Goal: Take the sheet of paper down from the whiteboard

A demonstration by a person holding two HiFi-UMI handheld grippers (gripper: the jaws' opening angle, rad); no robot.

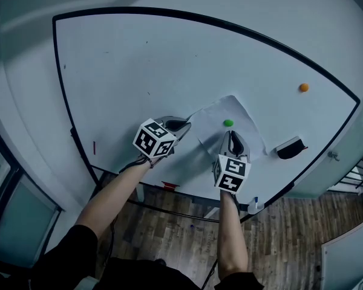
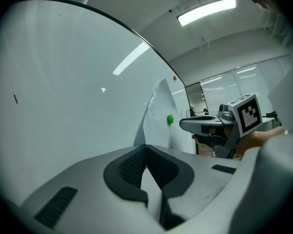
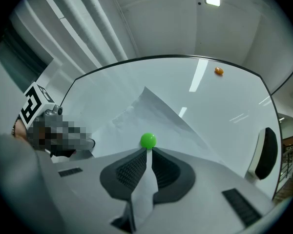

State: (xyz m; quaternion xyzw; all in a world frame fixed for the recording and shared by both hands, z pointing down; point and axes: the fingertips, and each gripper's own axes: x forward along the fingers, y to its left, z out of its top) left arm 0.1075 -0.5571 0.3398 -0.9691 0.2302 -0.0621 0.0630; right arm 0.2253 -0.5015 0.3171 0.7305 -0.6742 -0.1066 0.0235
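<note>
Sheet of paper [image 1: 215,115] on the whiteboard [image 1: 169,59], pinned near its middle by a green magnet [image 1: 228,123] and gripped at two places. The right gripper [image 1: 231,134] is clamped on the sheet's near edge just below the magnet, and a strip of paper runs between its closed pads. The left gripper [image 1: 184,124] has its jaws together on the sheet's left corner, which stands lifted off the board.

Step in hand, as judged: both grips are made and the sheet has not yet been freed. The next move calls for drawing the paper out from under the magnet, or peeling it past the magnet. Both grippers should pull evenly, since a one-sided tug could tear the sheet at the pinned point.

The head view alone gives the whole layout: both forearms, the sheet's outline, an orange magnet [image 1: 304,87] far to the right and an eraser [image 1: 290,148] right of the sheet. The right gripper view alone shows the paper passing between the pads. The left gripper view alone shows the sheet edge-on, bowed away from the board.
</note>
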